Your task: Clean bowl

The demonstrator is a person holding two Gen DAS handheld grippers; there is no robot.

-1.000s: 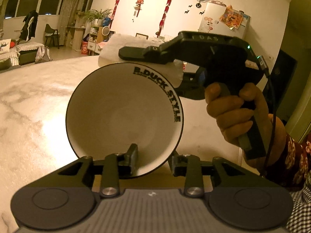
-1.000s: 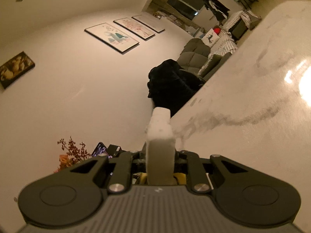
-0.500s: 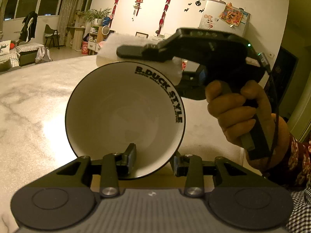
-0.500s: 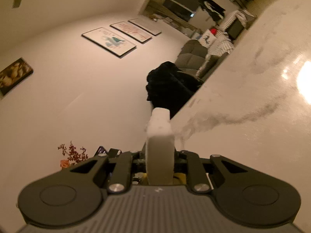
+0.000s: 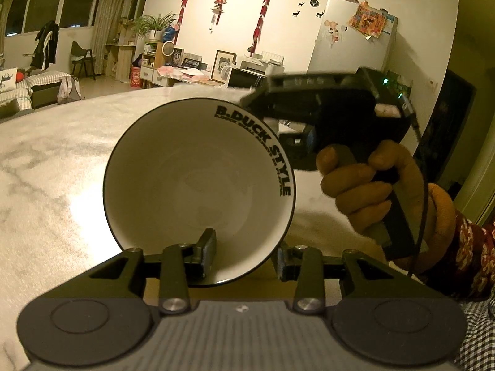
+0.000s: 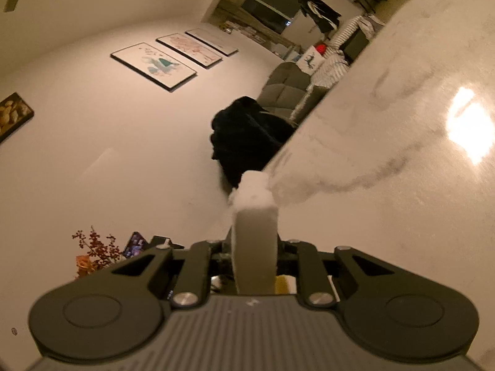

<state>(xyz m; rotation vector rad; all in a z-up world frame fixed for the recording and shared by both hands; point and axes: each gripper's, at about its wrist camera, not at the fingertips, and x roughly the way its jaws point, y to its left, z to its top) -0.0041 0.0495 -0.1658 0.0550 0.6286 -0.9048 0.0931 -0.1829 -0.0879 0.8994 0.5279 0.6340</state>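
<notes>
Currently the left gripper [image 5: 244, 258] fingers clamp the bowl [image 5: 198, 185] rim; right gripper [image 6: 255, 259] fingers pinch a white sponge [image 6: 254, 225] beyond the rim; wiping apparently remains.

We count one bowl [image 5: 198, 182], white with a dark rim. We count one pale sponge [image 6: 255, 232]. Two handheld grippers: the left gripper [image 5: 244, 255] and the right gripper [image 6: 254, 247]. One hand [image 5: 371, 191] in sight. One marble-patterned table [image 5: 46, 185]. On the wall, four framed pictures [image 6: 154, 66].
</notes>
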